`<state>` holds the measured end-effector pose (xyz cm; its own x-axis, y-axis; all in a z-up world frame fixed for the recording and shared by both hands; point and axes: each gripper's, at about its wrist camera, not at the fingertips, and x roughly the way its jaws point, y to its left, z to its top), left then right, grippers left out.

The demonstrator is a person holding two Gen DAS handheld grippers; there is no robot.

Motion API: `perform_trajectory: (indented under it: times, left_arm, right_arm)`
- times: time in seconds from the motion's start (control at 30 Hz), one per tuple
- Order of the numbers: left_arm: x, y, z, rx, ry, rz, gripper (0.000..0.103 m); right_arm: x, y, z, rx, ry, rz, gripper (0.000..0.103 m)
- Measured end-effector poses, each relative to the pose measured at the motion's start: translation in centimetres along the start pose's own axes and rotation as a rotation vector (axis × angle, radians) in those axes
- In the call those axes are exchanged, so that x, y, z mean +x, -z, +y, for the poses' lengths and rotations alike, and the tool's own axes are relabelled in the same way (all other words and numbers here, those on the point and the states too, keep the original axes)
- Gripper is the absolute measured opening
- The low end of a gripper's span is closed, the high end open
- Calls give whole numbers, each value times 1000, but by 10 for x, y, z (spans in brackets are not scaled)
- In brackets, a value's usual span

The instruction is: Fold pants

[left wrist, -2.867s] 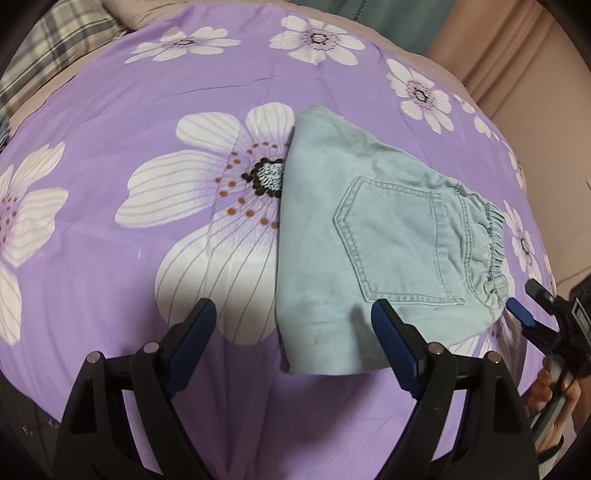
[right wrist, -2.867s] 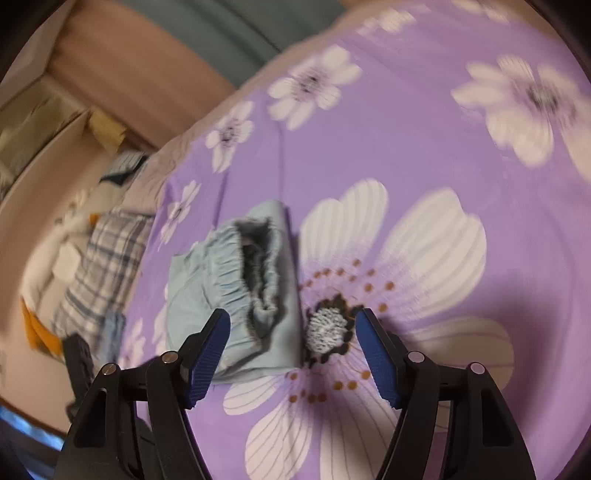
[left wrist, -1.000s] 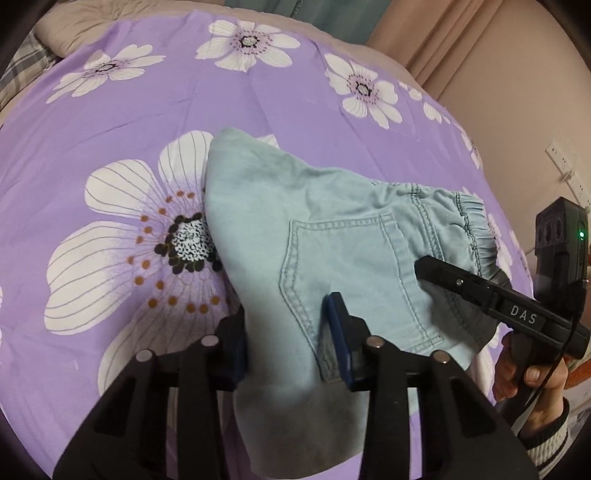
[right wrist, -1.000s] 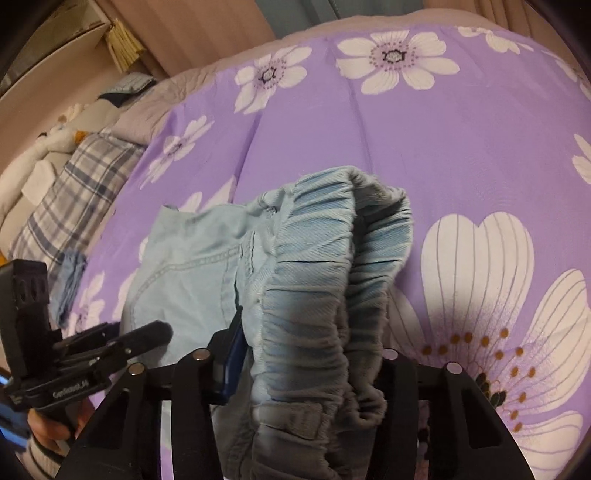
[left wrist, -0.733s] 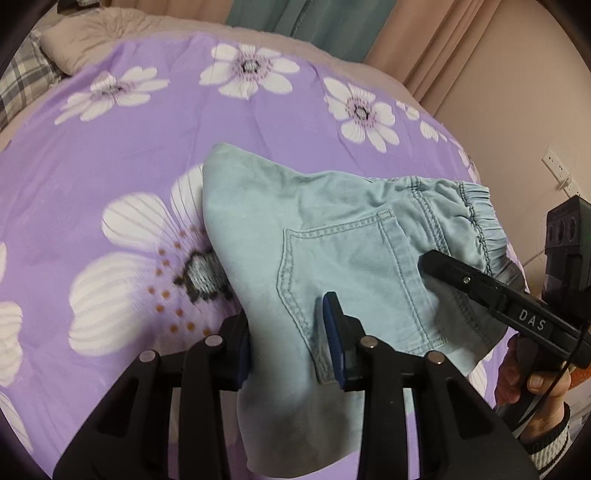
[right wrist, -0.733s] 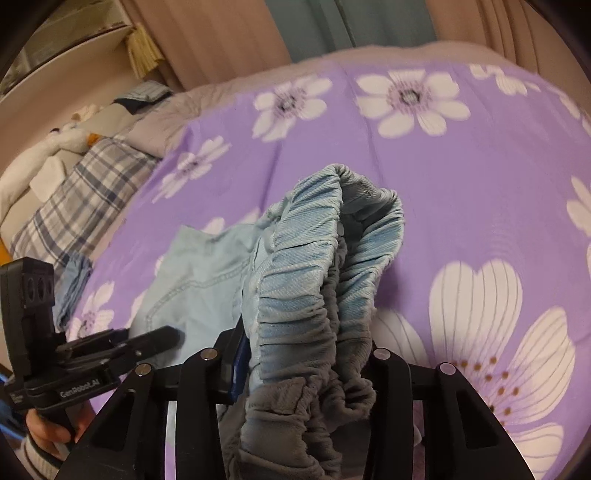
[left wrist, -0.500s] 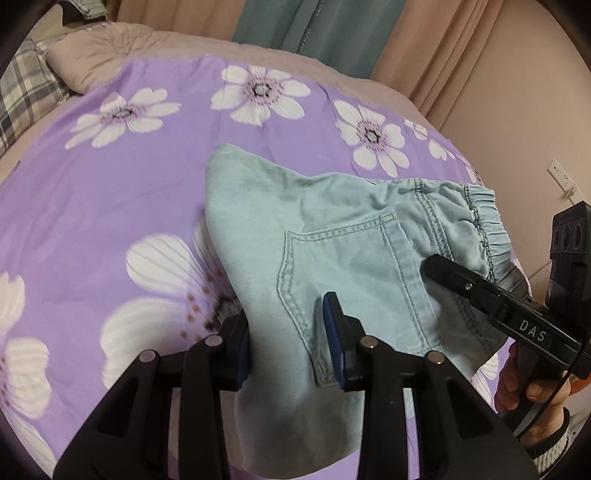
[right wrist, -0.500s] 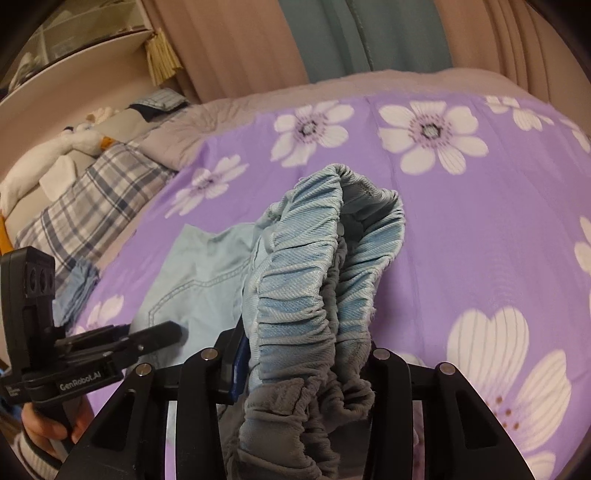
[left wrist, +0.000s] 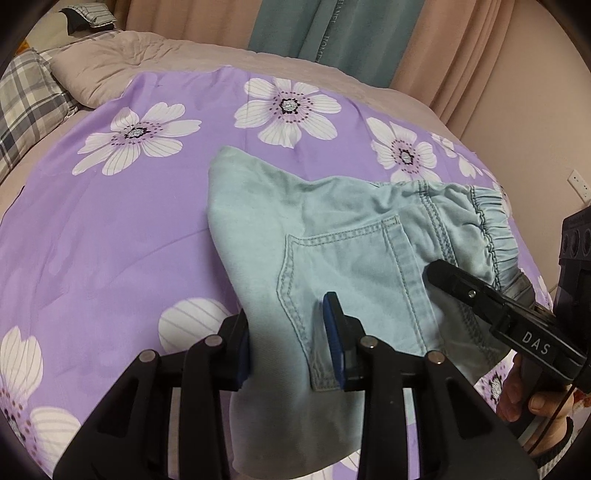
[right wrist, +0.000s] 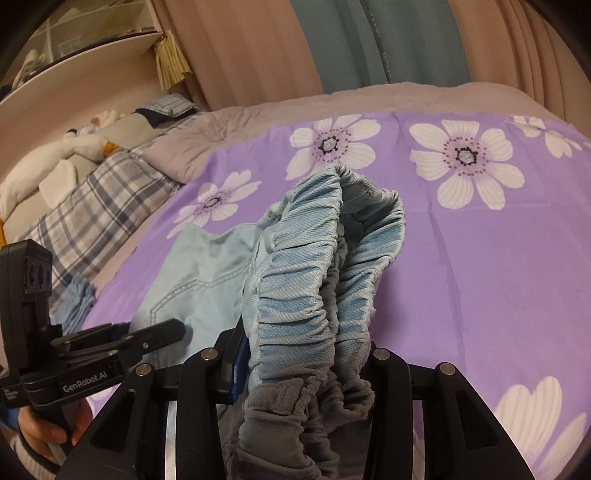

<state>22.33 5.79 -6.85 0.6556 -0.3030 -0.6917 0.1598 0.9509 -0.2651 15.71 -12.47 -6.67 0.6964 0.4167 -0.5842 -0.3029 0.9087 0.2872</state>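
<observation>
The folded light blue denim pants (left wrist: pixel 343 236) hang lifted above the purple flowered bedspread (left wrist: pixel 110 229), back pocket up. My left gripper (left wrist: pixel 290 332) is shut on the folded near edge beside the pocket. My right gripper (right wrist: pixel 306 354) is shut on the bunched elastic waistband (right wrist: pixel 325 266), which fills the middle of the right wrist view. The right gripper also shows at the right of the left wrist view (left wrist: pixel 491 302), clamped at the waistband end. The left gripper shows at the lower left of the right wrist view (right wrist: pixel 122 343).
A plaid pillow (right wrist: pixel 96 206) and a grey quilt (left wrist: pixel 122 62) lie at the head of the bed. White soft toys (right wrist: pixel 55 166) sit beyond them. Curtains (left wrist: pixel 332 33) hang behind the bed, and a wall (left wrist: pixel 546 122) stands at the right.
Both grippers closed on the pants and have lifted them off the bedspread. In the last second the pants rose higher and more of the room came into view.
</observation>
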Motion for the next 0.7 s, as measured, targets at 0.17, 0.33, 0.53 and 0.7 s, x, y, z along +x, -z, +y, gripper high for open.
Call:
perform_trajectory:
  times: [0.17,0.33,0.53,0.7]
  left_arm:
    - [15,-6,7,-8,-11,13,33]
    - [31,-5,12,-13,-21,38,32]
    - [40,-1,14,1,-41,56,33]
    - [48,2,20,20,-100,84,57]
  right_arm:
    - [14,-2,-3,23,-3,11,43]
    - [28,0,-8,43,-4,38,43]
    - [38,2,-13,50,-3,69,43]
    - [50,5,-21,55,22,139,48]
